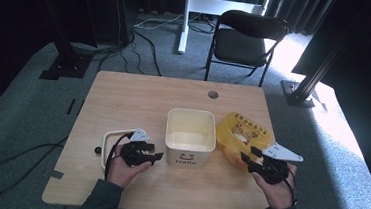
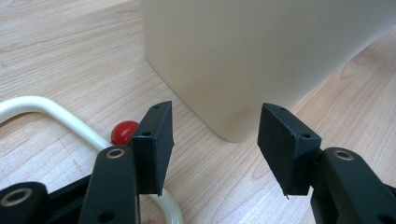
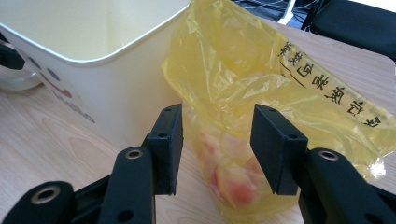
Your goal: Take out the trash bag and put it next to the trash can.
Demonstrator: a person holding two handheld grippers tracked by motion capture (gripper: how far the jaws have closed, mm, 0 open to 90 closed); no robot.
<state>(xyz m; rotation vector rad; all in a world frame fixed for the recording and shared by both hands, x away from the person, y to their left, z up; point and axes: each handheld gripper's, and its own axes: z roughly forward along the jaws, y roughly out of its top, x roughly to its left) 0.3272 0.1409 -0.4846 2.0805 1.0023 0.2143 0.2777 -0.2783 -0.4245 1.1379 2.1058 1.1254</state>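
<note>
Jaws of the right gripper [image 3: 217, 147] stand parted before the yellow bag [image 3: 261, 88], gripping nothing; the bag fills the centre and right of its view, against the cream bin [image 1: 191, 135]. Left gripper [image 2: 215, 142] jaws stand released too, facing the bin's corner at mid-frame.

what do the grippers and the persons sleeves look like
Both are black two-jaw tools with flat rectangular pads on arms with round brass-ringed screw holes. The left gripper and the right gripper each carry a grey three-cornered plate on top, and a black cable trails from the left one. The sleeves are dark grey-green.
</note>
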